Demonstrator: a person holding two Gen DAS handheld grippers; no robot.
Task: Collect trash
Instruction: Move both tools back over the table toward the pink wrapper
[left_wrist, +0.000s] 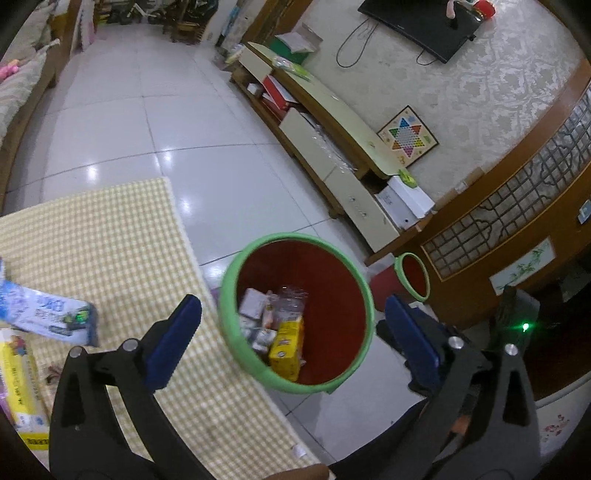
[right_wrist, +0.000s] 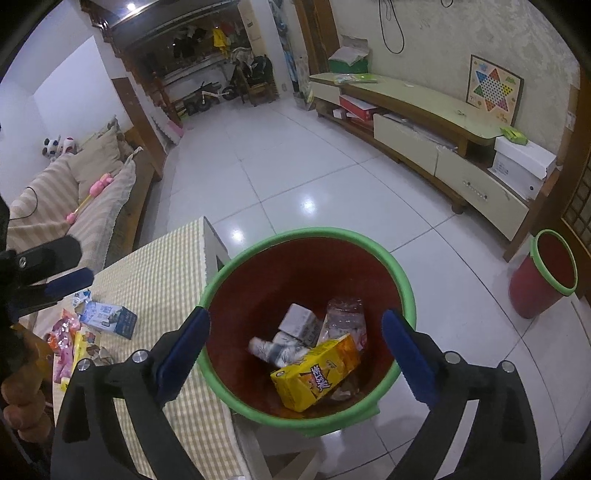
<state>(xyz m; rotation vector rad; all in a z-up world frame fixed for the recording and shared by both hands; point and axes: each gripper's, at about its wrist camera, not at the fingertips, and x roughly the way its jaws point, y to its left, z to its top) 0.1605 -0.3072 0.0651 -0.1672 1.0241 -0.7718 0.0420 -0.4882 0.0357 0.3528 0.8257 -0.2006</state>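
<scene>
A checked table (right_wrist: 162, 273) lies at left, with the red bin (right_wrist: 306, 254) just beside its right edge. Both the left gripper (left_wrist: 293, 334) and the right gripper (right_wrist: 295, 354) hang above the bin, jaws apart and empty. A yellow carton (right_wrist: 314, 373) lies in the bin; a blue carton (right_wrist: 110, 319) lies on the table.

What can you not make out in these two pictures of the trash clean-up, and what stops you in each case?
- Items beneath the yellow drink carton in the red, green-rimmed trash bin: right wrist view, hidden by the carton and clear crumpled plastic bottle.
- Print on the blue-and-white carton: left wrist view, motion-blurred and cut by the left edge.
- Base of the second red bin: left wrist view, blocked by the left hand-held gripper.
- Colourful wrappers on the checked tablecloth: right wrist view, too small to identify.
</scene>
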